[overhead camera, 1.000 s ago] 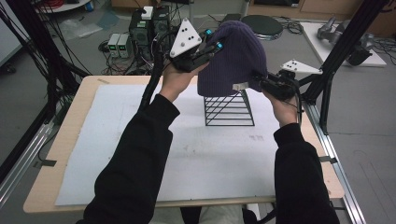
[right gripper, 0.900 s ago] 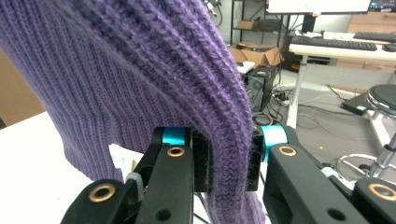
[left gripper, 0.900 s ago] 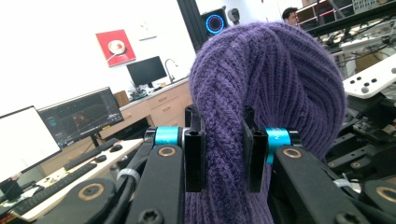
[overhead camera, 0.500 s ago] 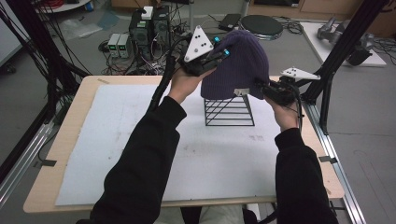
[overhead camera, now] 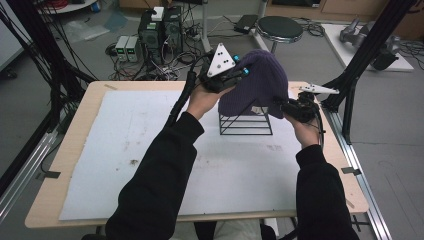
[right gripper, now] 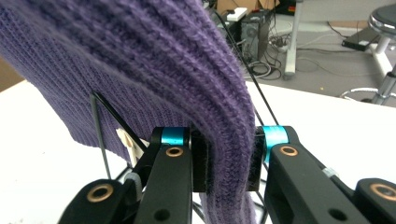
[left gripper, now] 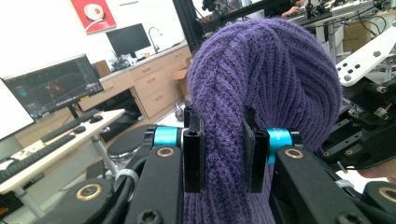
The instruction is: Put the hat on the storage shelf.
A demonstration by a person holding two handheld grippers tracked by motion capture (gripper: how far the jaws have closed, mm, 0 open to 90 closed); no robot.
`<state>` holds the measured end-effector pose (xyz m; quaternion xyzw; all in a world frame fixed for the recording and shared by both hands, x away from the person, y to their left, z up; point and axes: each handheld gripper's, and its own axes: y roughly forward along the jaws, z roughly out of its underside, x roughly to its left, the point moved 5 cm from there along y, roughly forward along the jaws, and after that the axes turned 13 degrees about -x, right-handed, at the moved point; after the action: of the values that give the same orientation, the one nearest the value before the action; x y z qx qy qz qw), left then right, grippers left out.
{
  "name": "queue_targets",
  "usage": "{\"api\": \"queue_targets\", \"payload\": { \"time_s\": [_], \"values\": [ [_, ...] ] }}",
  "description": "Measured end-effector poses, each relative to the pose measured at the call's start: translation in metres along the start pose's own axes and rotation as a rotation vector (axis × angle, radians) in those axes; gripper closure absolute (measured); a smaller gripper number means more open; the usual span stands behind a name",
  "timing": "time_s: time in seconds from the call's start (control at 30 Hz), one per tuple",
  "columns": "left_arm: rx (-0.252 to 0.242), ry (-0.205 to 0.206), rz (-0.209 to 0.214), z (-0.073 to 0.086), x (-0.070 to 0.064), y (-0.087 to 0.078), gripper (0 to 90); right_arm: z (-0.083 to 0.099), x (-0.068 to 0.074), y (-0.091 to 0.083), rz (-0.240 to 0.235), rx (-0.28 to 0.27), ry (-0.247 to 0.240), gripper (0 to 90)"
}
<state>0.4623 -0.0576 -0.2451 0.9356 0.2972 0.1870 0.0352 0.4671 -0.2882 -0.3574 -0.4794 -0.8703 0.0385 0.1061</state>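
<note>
Beanie [overhead camera: 257, 82]: purple knit, draped over black wire rack [overhead camera: 246, 124] nr far edge of tabletop [overhead camera: 70, 135], right of centre.
L gripper [overhead camera: 239, 76]: at beanie's left side, up by the crown; jaws narrow, a thick fold of knit pinched btwn them [left gripper: 224, 154].
R gripper [overhead camera: 286, 106]: at beanie's lower right hem; jaws clamped on a ribbed fold running btwn pads [right gripper: 224, 158].
Rack: wires visible behind the knit [right gripper: 100, 140].

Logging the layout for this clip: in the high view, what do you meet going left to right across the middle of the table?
Bare white mat → left hand-held gripper, shut on the purple knit beanie → purple knit beanie over the black wire rack → right hand-held gripper, also shut on the beanie.
</note>
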Motion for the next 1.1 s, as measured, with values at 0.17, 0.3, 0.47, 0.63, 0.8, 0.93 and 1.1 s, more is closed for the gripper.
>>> {"api": "queue_targets", "payload": {
  "time_s": [0.17,0.3,0.47,0.63,0.8,0.93,1.1],
  "values": [
    [0.036,-0.006,0.005,0.009,-0.004,-0.002,74.2,0.009,-0.003,0.0,0.005,0.028,0.0,78.7],
    [0.059,-0.026,-0.004,0.015,-0.007,-0.002,74.2,0.018,-0.003,0.003,0.016,0.062,-0.024,77.9],
    [0.115,-0.06,-0.034,0.031,-0.011,-0.004,74.3,0.03,-0.004,0.01,0.03,0.108,-0.034,77.7],
    [0.139,-0.063,-0.035,0.043,-0.015,-0.005,74.3,0.042,-0.006,0.016,0.036,0.152,-0.05,77.3],
    [0.17,-0.085,-0.049,0.054,-0.017,-0.008,74.3,0.048,-0.008,0.021,0.054,0.184,-0.058,76.8],
    [0.184,-0.095,-0.055,0.06,-0.018,-0.009,74.3,0.054,-0.009,0.023,0.063,0.198,-0.057,77.0],
    [0.199,-0.093,-0.051,0.065,-0.021,-0.008,74.2,0.058,-0.013,0.024,0.078,0.218,-0.048,76.8]
  ]
}}
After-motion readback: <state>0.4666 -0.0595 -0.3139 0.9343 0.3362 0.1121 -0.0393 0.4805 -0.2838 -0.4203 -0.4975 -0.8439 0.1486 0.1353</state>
